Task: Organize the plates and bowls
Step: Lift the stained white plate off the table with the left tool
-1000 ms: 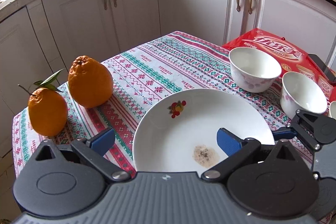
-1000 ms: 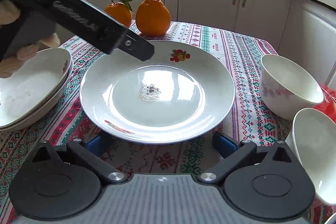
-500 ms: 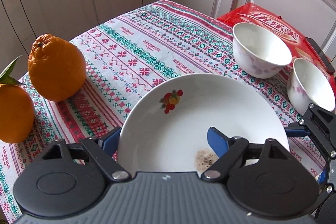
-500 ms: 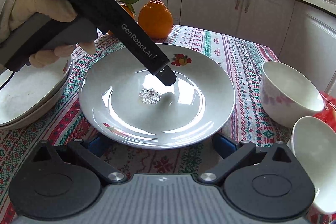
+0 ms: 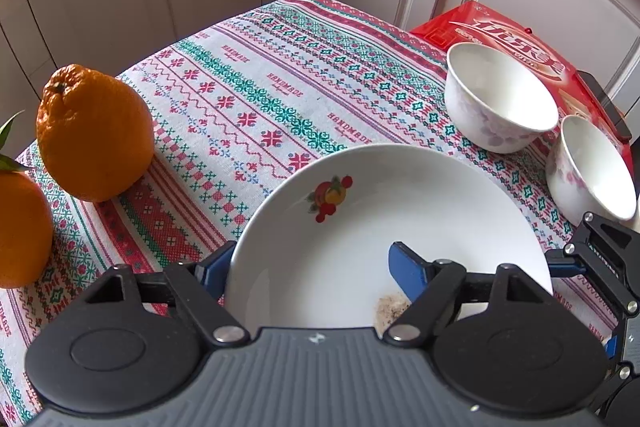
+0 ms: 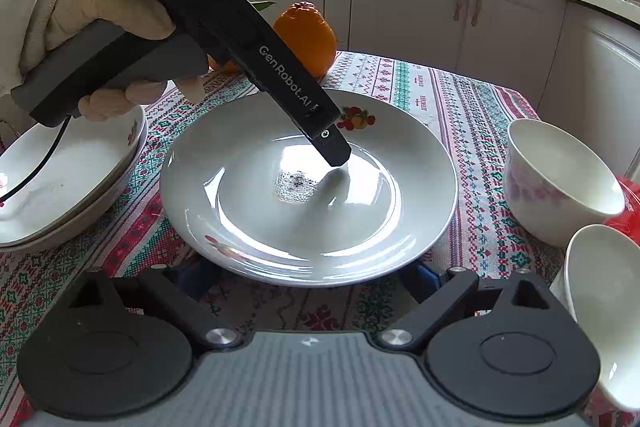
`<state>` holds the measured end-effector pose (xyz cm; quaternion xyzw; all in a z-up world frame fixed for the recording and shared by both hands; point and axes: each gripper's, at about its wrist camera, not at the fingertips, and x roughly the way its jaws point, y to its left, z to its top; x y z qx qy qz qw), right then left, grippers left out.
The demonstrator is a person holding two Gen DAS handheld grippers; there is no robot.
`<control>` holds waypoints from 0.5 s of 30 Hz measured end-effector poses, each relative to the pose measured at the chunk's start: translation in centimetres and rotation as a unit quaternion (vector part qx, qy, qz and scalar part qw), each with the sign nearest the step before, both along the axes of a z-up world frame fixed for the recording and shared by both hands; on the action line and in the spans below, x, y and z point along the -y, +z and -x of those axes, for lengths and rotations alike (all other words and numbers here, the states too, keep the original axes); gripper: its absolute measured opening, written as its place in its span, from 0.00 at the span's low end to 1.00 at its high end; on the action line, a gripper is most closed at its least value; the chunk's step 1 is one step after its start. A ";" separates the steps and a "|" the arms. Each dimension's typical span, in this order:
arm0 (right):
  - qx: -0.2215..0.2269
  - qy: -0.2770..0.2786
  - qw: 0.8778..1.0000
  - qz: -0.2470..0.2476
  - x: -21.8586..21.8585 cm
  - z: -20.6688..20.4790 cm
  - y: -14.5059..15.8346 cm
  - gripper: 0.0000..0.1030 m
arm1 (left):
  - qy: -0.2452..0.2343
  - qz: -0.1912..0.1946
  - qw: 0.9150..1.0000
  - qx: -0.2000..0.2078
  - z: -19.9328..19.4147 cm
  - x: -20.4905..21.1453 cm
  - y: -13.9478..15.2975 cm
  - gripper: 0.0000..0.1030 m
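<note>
Jaws of my left gripper [image 5: 312, 263] have just been closing across the near rim of the plate [image 5: 400, 211].

One blue finger [image 5: 412, 271] now sits inside the dish by the speck of residue [image 5: 390, 307], the other outside the rim on the tablecloth [image 5: 256, 95]; I cannot tell whether the pads bite yet. A second ago that gripper was wide and further back. My right gripper [image 6: 308, 279] has been narrowing too, its fingers mostly hidden under the plate's edge, still apart and holding nothing. The plate rests mid-table, near two bowls [image 6: 556, 179], with stacked plates [image 6: 72, 179] to its left. I judge the pickup is about to begin.
</note>
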<state>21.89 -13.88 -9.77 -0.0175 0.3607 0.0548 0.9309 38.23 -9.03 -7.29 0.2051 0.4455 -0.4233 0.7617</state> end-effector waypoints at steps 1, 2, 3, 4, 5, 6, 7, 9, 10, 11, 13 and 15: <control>0.000 0.000 1.000 0.000 0.0 0.0 0.0 0.94 | -0.002 -0.001 1.000 0.000 0.0 0.0 0.0 0.77; 0.000 0.000 1.000 0.000 0.0 0.0 0.0 0.94 | -0.003 -0.001 1.000 0.000 0.0 0.0 0.0 0.77; 0.001 0.000 1.000 0.000 0.0 0.0 0.0 0.94 | -0.006 -0.002 1.000 0.000 0.0 0.0 0.0 0.77; 0.001 0.000 1.000 0.001 0.0 0.0 0.0 0.94 | -0.008 -0.001 1.000 0.001 0.0 0.0 -0.1 0.77; 0.001 -0.001 1.000 0.002 0.0 0.0 0.0 0.94 | -0.009 -0.001 1.000 0.001 0.0 0.0 -0.1 0.77; 0.001 -0.001 1.000 0.004 0.0 0.0 0.1 0.94 | -0.011 -0.001 1.000 0.001 0.0 0.0 -0.1 0.77; 0.001 -0.002 1.000 0.006 -0.1 0.1 0.1 0.94 | -0.012 -0.001 1.000 0.000 0.1 -0.1 -0.1 0.77; 0.002 -0.002 1.000 0.009 -0.1 0.2 0.2 0.94 | -0.014 0.001 1.000 -0.002 0.1 -0.2 -0.1 0.77; 0.003 -0.001 1.000 0.010 -0.2 0.3 0.3 0.94 | -0.014 0.001 1.000 -0.004 0.1 -0.3 -0.2 0.77; 0.003 -0.001 1.000 0.012 -0.2 0.3 0.4 0.94 | -0.014 0.001 1.000 -0.004 0.2 -0.4 -0.2 0.77; 0.003 0.001 1.000 0.015 -0.3 0.3 0.4 0.94 | -0.015 0.001 1.000 -0.005 0.3 -0.5 -0.2 0.77; 0.002 0.003 1.000 0.015 -0.4 0.3 0.5 0.94 | -0.013 0.005 1.000 -0.005 0.4 -0.7 0.0 0.77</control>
